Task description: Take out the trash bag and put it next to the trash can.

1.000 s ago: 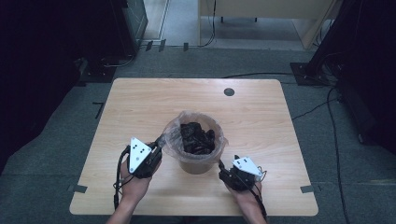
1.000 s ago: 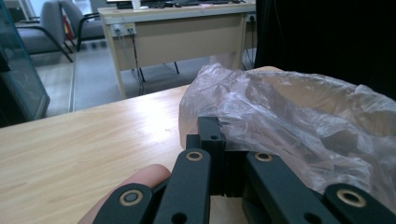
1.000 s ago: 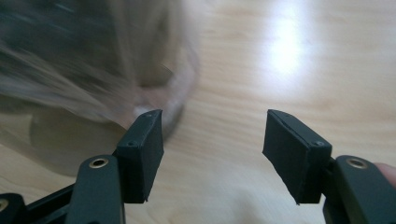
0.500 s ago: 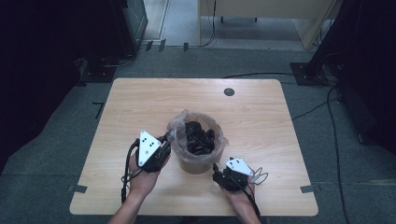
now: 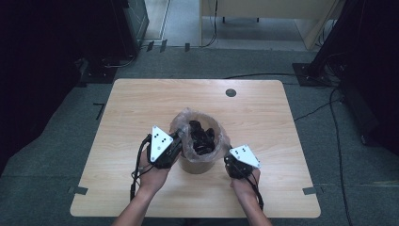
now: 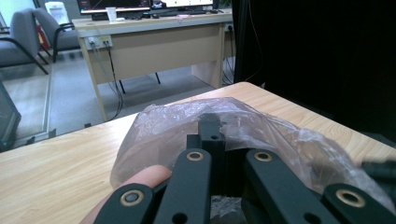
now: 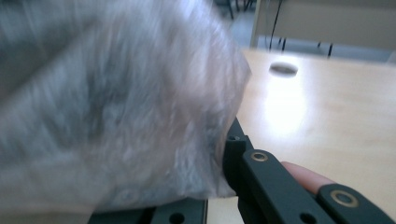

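Observation:
A brown bin (image 5: 199, 165) stands in the middle of the wooden table (image 5: 141, 108), lined with a clear plastic bag (image 5: 186, 123) that holds dark pieces (image 5: 202, 136). My left gripper (image 5: 180, 141) is at the bag's left rim. In the left gripper view its jaws (image 6: 210, 129) are shut on the crinkled bag (image 6: 154, 126). My right gripper (image 5: 227, 158) is at the bag's right rim. Its jaws (image 7: 229, 142) have just been closing, with the film of the bag (image 7: 116, 93) between them.
A round dark grommet (image 5: 230, 92) sits near the table's far edge, also seen as a grommet (image 7: 283, 69) in the right gripper view. A wooden desk (image 6: 154, 42) and chairs stand beyond. Cables (image 5: 324, 108) trail on the floor at the right.
The left gripper has moved right and forward along the bag's left rim. The right gripper has shifted in and up against the bag's right rim.

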`<state>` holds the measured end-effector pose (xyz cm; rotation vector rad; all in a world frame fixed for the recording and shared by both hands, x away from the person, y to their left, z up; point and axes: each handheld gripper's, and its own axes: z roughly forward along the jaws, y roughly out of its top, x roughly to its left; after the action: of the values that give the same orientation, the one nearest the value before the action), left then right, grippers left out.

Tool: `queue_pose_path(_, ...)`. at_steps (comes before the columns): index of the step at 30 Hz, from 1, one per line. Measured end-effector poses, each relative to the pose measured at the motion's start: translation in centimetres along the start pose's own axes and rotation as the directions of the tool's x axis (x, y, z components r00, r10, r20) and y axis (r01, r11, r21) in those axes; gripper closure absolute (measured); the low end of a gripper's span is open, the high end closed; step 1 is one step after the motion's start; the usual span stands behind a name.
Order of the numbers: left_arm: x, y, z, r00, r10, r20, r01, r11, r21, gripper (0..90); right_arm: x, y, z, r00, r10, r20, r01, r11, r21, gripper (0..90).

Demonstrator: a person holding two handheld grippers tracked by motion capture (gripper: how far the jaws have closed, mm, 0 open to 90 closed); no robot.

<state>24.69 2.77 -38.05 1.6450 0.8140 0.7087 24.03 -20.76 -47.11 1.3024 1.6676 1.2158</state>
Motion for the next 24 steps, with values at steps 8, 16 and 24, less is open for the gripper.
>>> queue_pose_path(8,0.3,1.5,-0.4,1.0000,0.001,0.006,-0.001,0.9994,-0.034,90.0,0.2,5.5,-1.1,0.9981,-0.061,-0.013,0.059,0.990,-0.125,90.0)
queue_pose_path(16,-1.3,3.7,0.5,0.9961,0.069,0.055,-0.067,0.9970,-0.040,90.0,3.0,11.0,-0.5,0.9917,-0.094,-0.088,0.075,0.978,-0.194,90.0)
queue_pose_path(24,-1.0,2.8,1.0,0.9953,0.068,0.069,-0.069,0.9974,0.018,90.0,3.5,11.9,-1.3,0.9910,-0.067,-0.116,0.049,0.987,-0.151,78.8)
